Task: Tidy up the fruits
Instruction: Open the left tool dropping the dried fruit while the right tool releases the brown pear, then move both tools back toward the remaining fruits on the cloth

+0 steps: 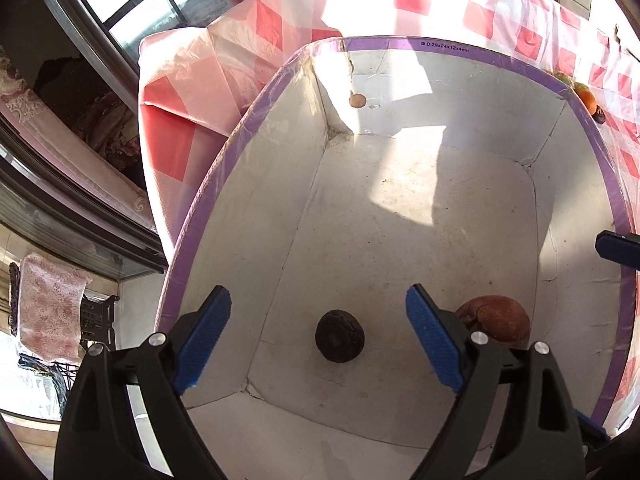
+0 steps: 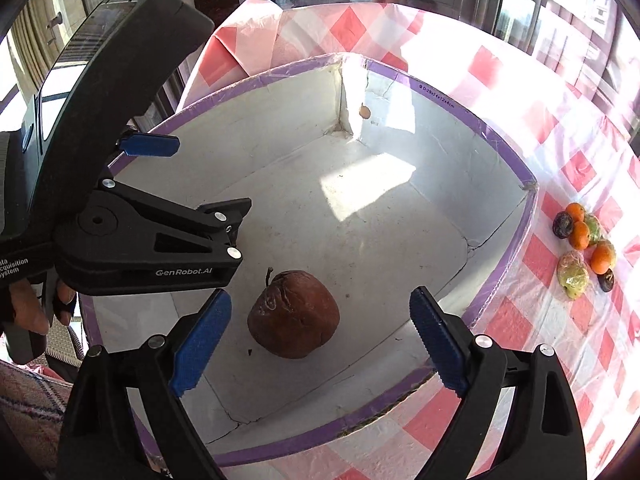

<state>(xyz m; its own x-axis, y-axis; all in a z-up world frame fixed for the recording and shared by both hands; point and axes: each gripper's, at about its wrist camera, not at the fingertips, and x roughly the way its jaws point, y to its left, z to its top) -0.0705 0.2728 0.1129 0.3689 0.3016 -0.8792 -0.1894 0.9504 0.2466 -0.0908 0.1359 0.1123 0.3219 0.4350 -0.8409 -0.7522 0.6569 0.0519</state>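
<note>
The left gripper [image 1: 318,336] is holding its jaws wide over a small dark fruit [image 1: 339,335], not touching it. The right gripper [image 2: 320,340] is also gaping wide above a wrinkled brown apple [image 2: 293,314]. Both fruits are sitting in the white box [image 2: 500,148]. More fruits [image 2: 584,244] are waiting on the checkered desk [image 2: 560,128] near sunny windows.

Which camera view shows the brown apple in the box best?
The right wrist view: the brown apple lies whole, with its stem, between the open fingers. In the left wrist view, a finger hides part of it.
</note>
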